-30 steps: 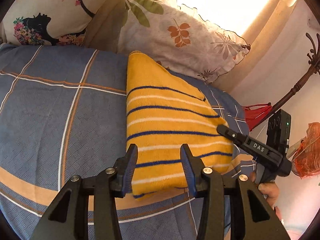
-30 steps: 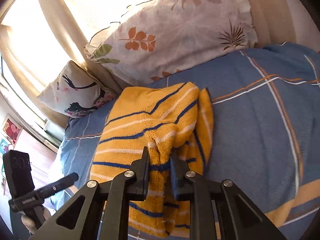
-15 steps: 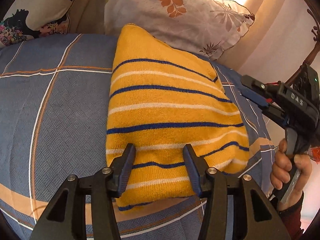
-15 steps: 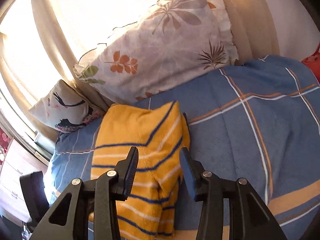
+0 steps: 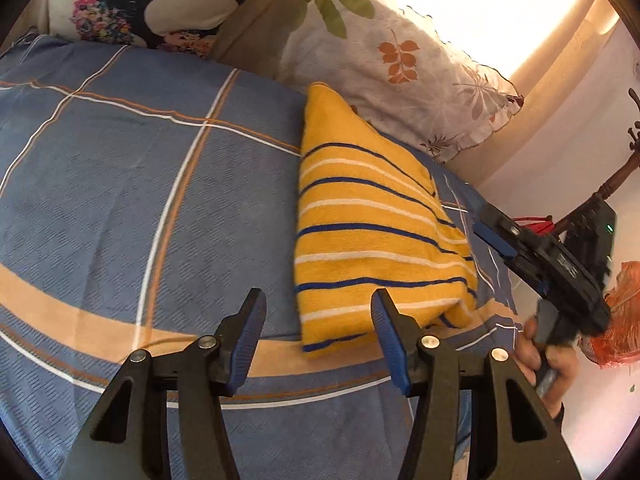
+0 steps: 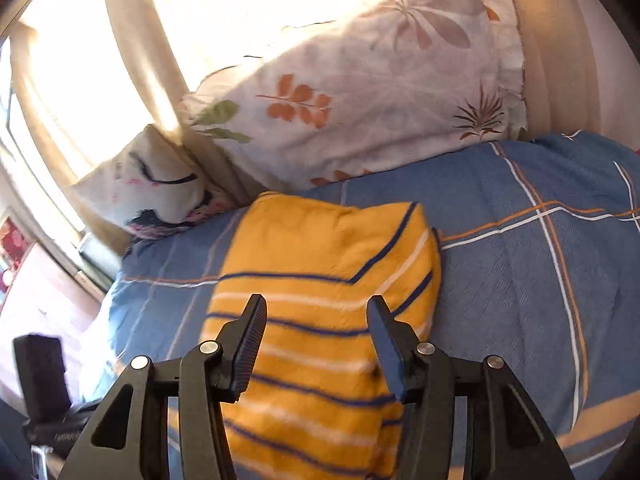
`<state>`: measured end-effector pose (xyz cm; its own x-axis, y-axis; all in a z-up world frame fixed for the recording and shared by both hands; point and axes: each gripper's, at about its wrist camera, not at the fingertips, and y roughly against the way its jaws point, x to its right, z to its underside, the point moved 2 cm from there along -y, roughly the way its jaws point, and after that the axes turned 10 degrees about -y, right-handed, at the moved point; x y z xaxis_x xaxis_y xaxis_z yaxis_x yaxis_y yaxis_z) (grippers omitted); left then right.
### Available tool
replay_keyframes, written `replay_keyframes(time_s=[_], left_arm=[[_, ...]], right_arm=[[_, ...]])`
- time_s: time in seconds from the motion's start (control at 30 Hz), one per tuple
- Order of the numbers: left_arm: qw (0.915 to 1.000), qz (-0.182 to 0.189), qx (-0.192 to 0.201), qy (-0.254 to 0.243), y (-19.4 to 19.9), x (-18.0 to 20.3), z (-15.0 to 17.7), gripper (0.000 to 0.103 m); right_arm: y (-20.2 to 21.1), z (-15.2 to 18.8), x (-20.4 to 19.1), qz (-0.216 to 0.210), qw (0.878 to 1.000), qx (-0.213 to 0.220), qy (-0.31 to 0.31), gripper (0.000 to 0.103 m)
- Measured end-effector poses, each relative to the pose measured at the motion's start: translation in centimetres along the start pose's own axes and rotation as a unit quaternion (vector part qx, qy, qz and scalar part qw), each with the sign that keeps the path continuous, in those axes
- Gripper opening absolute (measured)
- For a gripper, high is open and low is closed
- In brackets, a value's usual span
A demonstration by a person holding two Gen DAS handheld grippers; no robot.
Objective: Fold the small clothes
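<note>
A yellow knit garment with blue and white stripes (image 5: 372,232) lies folded on the blue checked bedspread (image 5: 140,200). It also shows in the right wrist view (image 6: 320,300). My left gripper (image 5: 316,332) is open and empty, hovering by the garment's near left corner. My right gripper (image 6: 316,328) is open and empty, above the garment's near part. In the left wrist view the right gripper (image 5: 540,256) shows at the bed's right edge, held by a hand.
A leaf-print pillow (image 5: 400,68) and a pillow with a dark floral print (image 5: 132,4) lean against the headboard behind the garment. A wooden coat stand (image 5: 608,184) and red items stand right of the bed. A bright window with curtains (image 6: 100,60) lies beyond.
My right gripper opened and let go of the garment, then drew back. My left gripper shifted left, so the garment now lies toward its right finger. The garment lies flatter.
</note>
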<state>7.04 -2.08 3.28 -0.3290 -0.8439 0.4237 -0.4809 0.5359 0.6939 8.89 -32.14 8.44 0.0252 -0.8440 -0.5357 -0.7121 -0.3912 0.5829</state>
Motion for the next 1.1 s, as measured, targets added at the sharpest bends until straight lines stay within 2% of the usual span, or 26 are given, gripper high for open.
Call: replay_keyframes(time_s=[0.1, 0.17, 0.27, 0.3, 0.37, 0.43, 0.47, 0.5, 0.57, 0.6, 0.63, 0.73, 0.77, 0.9, 1.0, 1.1], left_arm=[[0.9999, -0.008, -0.002, 0.012, 0.0, -0.9, 0.7, 0.053], [0.9998, -0.015, -0.005, 0.009, 0.4, -1.0, 1.2, 0.053], [0.9993, -0.033, 0.011, -0.008, 1.7, -0.9, 1.5, 0.053], [0.9988, -0.044, 0.016, -0.014, 2.0, -1.0, 1.5, 0.054], [0.9975, -0.064, 0.022, -0.02, 2.6, -1.2, 1.7, 0.054], [0.9969, -0.072, 0.027, -0.02, 2.8, -1.2, 1.8, 0.054], [0.9968, -0.072, 0.028, -0.02, 2.7, -1.1, 1.9, 0.054], [0.9967, -0.073, 0.029, -0.023, 2.7, -0.9, 2.0, 0.054], [0.9956, -0.081, 0.032, -0.035, 2.9, -0.2, 2.3, 0.054], [0.9946, -0.088, 0.035, -0.044, 3.1, 0.3, 2.5, 0.054], [0.9932, -0.095, 0.039, -0.055, 3.4, 0.7, 2.7, 0.054], [0.9864, -0.13, 0.057, -0.084, 4.5, 1.7, 3.1, 0.055], [0.9835, -0.144, 0.063, -0.09, 4.9, 2.0, 3.3, 0.059], [0.9728, -0.19, 0.078, -0.107, 6.0, 2.3, 3.7, 0.064], [0.9691, -0.206, 0.081, -0.11, 6.6, 2.3, 4.1, 0.074], [0.9662, -0.218, 0.083, -0.109, 7.0, 2.2, 4.3, 0.079]], right_arm=[[1.0, 3.4, -2.3, -0.038, 0.998, -0.025, 0.047, 0.056], [-0.2, 5.5, -2.2, -0.05, 0.994, -0.077, 0.051, 0.043], [-1.8, 7.4, 1.2, 0.013, 0.993, -0.119, 0.02, 0.03], [-1.2, 7.5, 2.6, 0.012, 0.993, -0.114, -0.005, 0.015], [0.3, 7.0, 4.6, 0.018, 0.994, -0.099, -0.054, 0.014], [2.6, 6.6, 4.6, 0.05, 0.996, -0.058, -0.047, 0.03], [3.7, 6.6, 3.9, 0.062, 0.997, -0.036, -0.033, 0.032], [4.2, 6.3, 3.0, 0.057, 0.998, -0.026, -0.023, 0.033], [4.8, 6.4, 1.3, 0.039, 0.999, -0.013, -0.013, 0.042], [4.8, 6.6, 0.6, 0.038, 0.999, -0.007, -0.008, 0.051], [4.8, 6.9, 0.1, 0.044, 0.999, 0.0, -0.002, 0.055], [4.7, 8.0, -1.0, 0.054, 0.998, 0.017, 0.007, 0.055], [4.7, 8.5, -1.2, 0.056, 0.998, 0.019, 0.005, 0.055], [5.4, 10.5, -0.9, 0.069, 0.997, 0.026, -0.011, 0.062], [5.8, 11.7, -0.7, 0.079, 0.996, 0.021, -0.023, 0.063], [6.4, 12.5, -0.7, 0.1, 0.994, 0.025, -0.023, 0.069]])
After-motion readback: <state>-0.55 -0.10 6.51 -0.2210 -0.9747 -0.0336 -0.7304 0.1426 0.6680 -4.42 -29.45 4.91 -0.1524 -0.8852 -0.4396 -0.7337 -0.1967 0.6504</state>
